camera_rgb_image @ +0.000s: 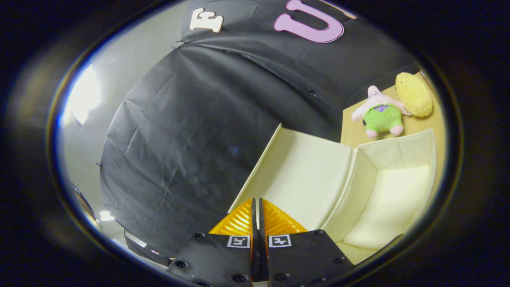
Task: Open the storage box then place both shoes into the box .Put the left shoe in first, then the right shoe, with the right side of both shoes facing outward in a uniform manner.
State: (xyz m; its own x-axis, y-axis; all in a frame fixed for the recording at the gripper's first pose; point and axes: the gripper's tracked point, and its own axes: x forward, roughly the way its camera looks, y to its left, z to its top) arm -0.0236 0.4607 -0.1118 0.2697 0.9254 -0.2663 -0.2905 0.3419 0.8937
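The cream storage box (398,151) stands open just ahead and to the right of my fingers, and its pale inside is bare. Its lid (303,171) is swung up and stands tilted against the black cloth wall. My gripper (257,205) is shut on the lid's lower front edge; a thin pale strip of it shows between the two fingers (239,221). The view is tilted.
Beyond the box, on the tan table (418,125), lie a pink and green plush toy (382,115) and a yellow plush toy (414,93). The black cloth wall rises close behind the lid. A bright lamp glares off to the left.
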